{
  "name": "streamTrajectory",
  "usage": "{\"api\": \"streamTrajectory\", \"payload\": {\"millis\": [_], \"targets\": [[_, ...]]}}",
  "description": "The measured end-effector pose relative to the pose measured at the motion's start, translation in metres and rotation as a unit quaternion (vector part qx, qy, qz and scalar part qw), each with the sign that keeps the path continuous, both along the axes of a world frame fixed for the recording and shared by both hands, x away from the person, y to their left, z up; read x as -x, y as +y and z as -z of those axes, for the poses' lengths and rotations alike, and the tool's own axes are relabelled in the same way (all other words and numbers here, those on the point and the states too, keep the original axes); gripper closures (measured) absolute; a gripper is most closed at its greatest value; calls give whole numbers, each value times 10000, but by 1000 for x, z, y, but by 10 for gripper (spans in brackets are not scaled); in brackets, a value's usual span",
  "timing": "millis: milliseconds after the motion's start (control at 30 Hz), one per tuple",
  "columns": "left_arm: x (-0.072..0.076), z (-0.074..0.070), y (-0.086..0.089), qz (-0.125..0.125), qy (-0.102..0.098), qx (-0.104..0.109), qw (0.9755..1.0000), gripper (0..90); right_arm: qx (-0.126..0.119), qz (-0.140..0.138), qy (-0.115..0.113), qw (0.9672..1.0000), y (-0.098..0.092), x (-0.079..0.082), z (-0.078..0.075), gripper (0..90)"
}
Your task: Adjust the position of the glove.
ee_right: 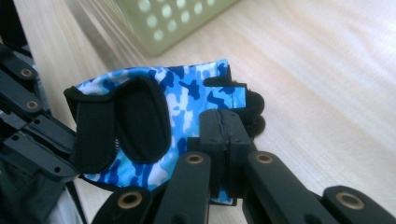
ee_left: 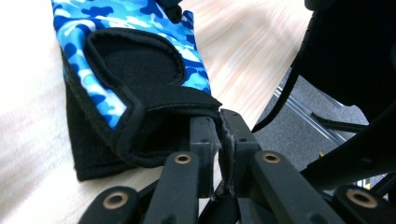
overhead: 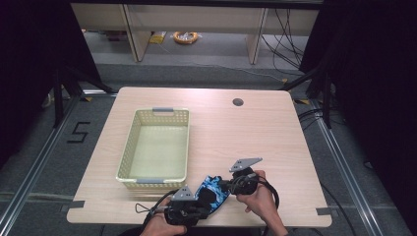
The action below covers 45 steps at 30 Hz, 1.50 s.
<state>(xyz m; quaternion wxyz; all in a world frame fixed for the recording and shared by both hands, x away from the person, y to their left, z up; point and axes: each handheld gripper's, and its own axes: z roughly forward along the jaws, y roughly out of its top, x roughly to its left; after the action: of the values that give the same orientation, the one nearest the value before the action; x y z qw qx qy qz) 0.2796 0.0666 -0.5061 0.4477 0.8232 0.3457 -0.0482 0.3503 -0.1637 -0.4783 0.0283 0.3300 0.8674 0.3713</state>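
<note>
Glove (overhead: 212,191) stretches lengthwise between my tools, left tool (ee_left: 219,140) clamping its cuff, right tool (ee_right: 226,135) pinching the finger end, basket (overhead: 129,158) just beyond on the surface.

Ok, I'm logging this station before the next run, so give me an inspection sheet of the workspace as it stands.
Surface: light wood table, round grommet hole near the far edge.
Job's things: blue camouflage glove at the near edge; pale yellow perforated basket, nothing in it.
Clutter: nothing seen.
Grippers: left claw shut on the glove's black cuff; right claw shut on its finger end.
Cables: black cable trails from the left claw; loose cables on the floor beyond.
Surroundings: grey floor, dark curtains, orange coil under a far bench.
</note>
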Motion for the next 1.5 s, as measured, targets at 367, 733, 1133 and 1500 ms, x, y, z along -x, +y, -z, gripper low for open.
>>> {"api": "streamTrajectory", "payload": {"millis": [367,733,1133,1500], "targets": [[3,-3,14,-57,109,128,9998,570,347,109,134,9992,4,0,7,726],[-2,4,46,-699,374,153,9967,502,386,216,194,9988,1,-1,11,580],[-9,10,39,-894,572,68,9943,519,469,371,264,9979,3,5,20,591],[-23,13,25,-823,543,141,9950,588,172,925,458,9945,-10,28,22,598]]}}
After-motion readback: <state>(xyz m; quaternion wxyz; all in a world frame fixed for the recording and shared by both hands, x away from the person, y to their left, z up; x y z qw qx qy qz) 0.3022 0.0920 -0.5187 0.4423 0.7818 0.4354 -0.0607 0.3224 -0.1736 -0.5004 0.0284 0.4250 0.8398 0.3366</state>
